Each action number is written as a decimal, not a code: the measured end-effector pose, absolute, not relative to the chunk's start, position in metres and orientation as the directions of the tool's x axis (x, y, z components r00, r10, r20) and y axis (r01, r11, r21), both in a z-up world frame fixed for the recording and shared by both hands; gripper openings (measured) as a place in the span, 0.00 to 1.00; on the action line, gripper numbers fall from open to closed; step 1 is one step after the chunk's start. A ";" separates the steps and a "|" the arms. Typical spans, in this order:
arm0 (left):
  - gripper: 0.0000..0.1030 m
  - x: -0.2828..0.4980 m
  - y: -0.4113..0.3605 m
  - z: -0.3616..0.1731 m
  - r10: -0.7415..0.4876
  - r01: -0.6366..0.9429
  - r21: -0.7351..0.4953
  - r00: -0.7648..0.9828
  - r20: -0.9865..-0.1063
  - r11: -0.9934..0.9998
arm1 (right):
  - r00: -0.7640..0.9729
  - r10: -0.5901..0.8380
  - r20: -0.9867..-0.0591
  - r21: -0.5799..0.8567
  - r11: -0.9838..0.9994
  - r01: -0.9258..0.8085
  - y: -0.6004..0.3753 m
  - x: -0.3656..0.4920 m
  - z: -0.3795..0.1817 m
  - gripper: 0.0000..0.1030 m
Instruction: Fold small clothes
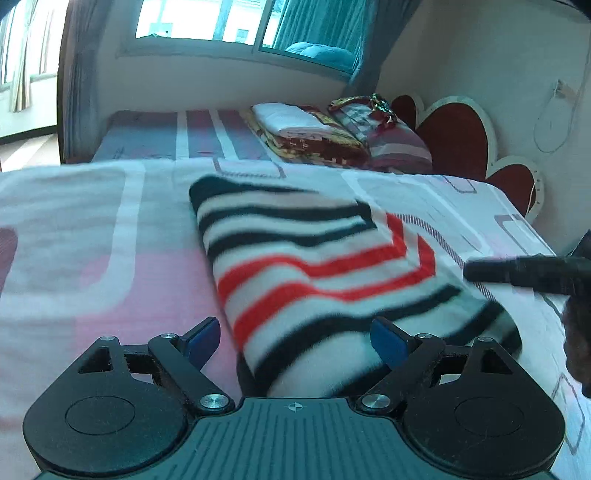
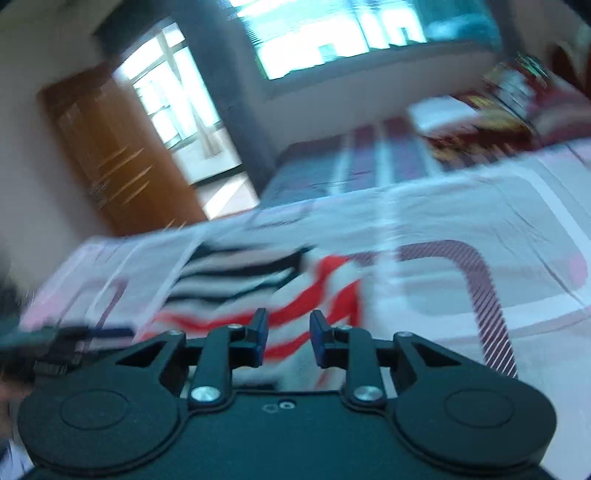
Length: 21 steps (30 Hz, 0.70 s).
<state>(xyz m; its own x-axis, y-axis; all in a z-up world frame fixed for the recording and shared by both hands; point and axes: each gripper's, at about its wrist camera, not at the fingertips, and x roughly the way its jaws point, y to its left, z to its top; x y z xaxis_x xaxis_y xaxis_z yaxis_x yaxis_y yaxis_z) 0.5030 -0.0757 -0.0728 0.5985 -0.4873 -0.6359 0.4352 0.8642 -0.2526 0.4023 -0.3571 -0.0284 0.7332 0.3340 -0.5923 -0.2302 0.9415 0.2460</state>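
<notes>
A folded striped garment point(image 1: 325, 273), white with black and red bands, lies on the pink and white bedsheet point(image 1: 92, 258). My left gripper point(image 1: 295, 338) is open, its blue pads point(image 1: 388, 339) on either side of the garment's near end, holding nothing. My right gripper point(image 2: 287, 338) is open with a narrower gap and empty, just in front of the garment point(image 2: 258, 295); that view is blurred. Part of the right gripper point(image 1: 524, 273) shows at the right edge of the left wrist view, beside the garment.
Folded blankets point(image 1: 306, 129) and a striped pillow point(image 1: 388, 136) sit at the bed's far end by a red and white headboard point(image 1: 461, 129). A window point(image 1: 240, 22) is behind. A wooden door point(image 2: 118, 155) stands at left.
</notes>
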 end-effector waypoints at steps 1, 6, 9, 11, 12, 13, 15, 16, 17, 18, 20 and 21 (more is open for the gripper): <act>0.86 0.499 -0.071 -0.077 -0.492 0.427 -0.268 0.600 -0.631 0.864 | 0.718 0.338 -0.608 0.208 0.941 -0.267 -0.349 0.396 -0.033 0.24; 0.86 0.482 -0.074 -0.092 -0.468 0.450 -0.207 0.612 -0.637 0.869 | 0.698 0.253 -0.670 0.031 0.949 -0.314 -0.328 0.375 -0.058 0.21; 0.91 0.482 -0.072 -0.094 -0.455 0.430 -0.204 0.632 -0.628 0.879 | 0.713 0.243 -0.657 0.018 0.952 -0.307 -0.328 0.374 -0.062 0.21; 0.91 0.476 -0.072 -0.086 -0.435 0.420 -0.186 0.641 -0.632 0.888 | 0.721 0.243 -0.649 0.032 0.956 -0.293 -0.331 0.376 -0.062 0.20; 0.91 0.470 -0.071 -0.079 -0.424 0.417 -0.169 0.654 -0.626 0.893 | 0.718 0.236 -0.654 0.035 0.958 -0.283 -0.330 0.375 -0.059 0.20; 0.91 0.462 -0.070 -0.071 -0.417 0.420 -0.149 0.670 -0.614 0.895 | 0.722 0.226 -0.654 0.036 0.963 -0.269 -0.329 0.372 -0.053 0.21; 0.91 0.456 -0.065 -0.068 -0.426 0.425 -0.159 0.664 -0.614 0.891 | 0.756 0.231 -0.613 0.025 0.962 -0.273 -0.329 0.359 -0.037 0.29; 0.91 0.455 -0.067 -0.072 -0.416 0.434 -0.138 0.650 -0.636 0.890 | 0.764 0.239 -0.600 0.010 0.957 -0.291 -0.326 0.351 -0.032 0.29; 0.91 0.455 -0.070 -0.078 -0.392 0.449 -0.091 0.642 -0.658 0.889 | 0.761 0.241 -0.603 -0.008 0.951 -0.308 -0.323 0.349 -0.033 0.30; 0.91 0.456 -0.070 -0.082 -0.394 0.464 -0.080 0.634 -0.666 0.882 | 0.745 0.236 -0.623 -0.022 0.948 -0.318 -0.320 0.351 -0.037 0.32; 0.91 0.460 -0.066 -0.074 -0.407 0.456 -0.108 0.632 -0.660 0.883 | 0.695 0.205 -0.689 -0.059 0.940 -0.336 -0.315 0.360 -0.053 0.33; 0.91 0.463 -0.065 -0.065 -0.406 0.456 -0.095 0.656 -0.636 0.885 | 0.702 0.210 -0.680 -0.067 0.936 -0.344 -0.315 0.360 -0.050 0.31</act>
